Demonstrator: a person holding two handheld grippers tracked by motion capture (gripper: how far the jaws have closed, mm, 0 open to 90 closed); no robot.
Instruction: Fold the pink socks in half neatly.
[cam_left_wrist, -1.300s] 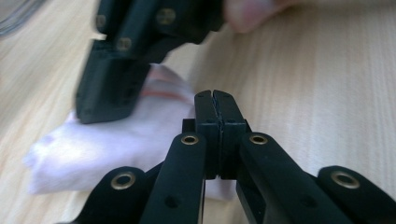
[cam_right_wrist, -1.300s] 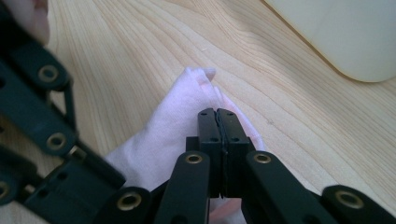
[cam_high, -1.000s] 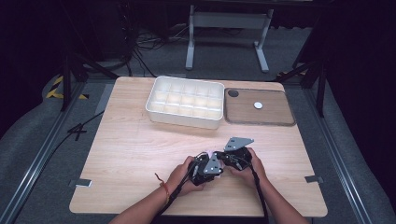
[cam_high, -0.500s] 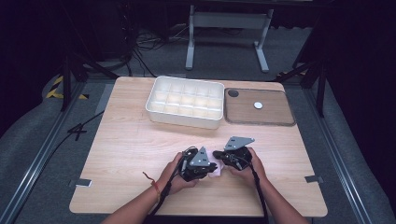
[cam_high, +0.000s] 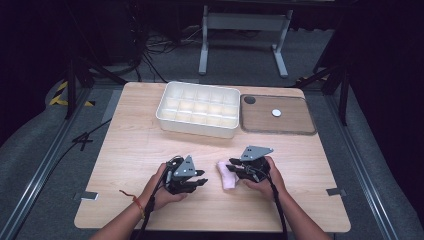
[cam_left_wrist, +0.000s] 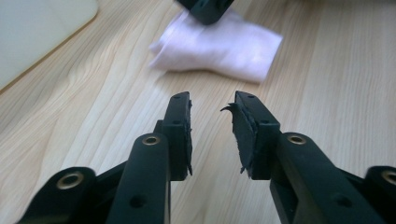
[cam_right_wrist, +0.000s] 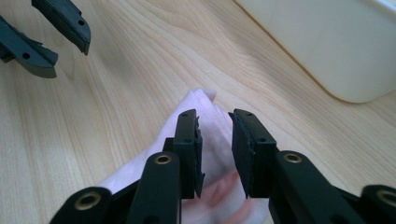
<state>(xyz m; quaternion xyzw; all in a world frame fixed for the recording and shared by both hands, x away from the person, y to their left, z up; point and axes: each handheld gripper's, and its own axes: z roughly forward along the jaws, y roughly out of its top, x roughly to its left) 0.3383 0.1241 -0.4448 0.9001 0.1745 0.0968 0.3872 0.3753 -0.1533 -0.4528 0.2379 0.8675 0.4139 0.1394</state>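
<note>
Between the parted jaws of the right gripper (cam_right_wrist: 214, 119), which have just been opening, a pale pink folded cloth (cam_right_wrist: 210, 154) lies slack near the front edge of the desk (cam_high: 130, 150). The left gripper (cam_left_wrist: 211, 107), jaws also just opened with nothing between them, sits beside the cloth. Farther back stand a white compartment tray (cam_high: 198, 107) and a wooden tray (cam_high: 295, 122); dark floor surrounds.

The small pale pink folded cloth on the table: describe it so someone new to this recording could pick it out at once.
On the light wooden table, look at the near half, in front of the white plastic compartment box. There, between the two hand-held black grippers, the small pale pink folded cloth lies flat just under the right gripper. It is the only soft, pink thing; the box and the brown tray are rigid.
</note>
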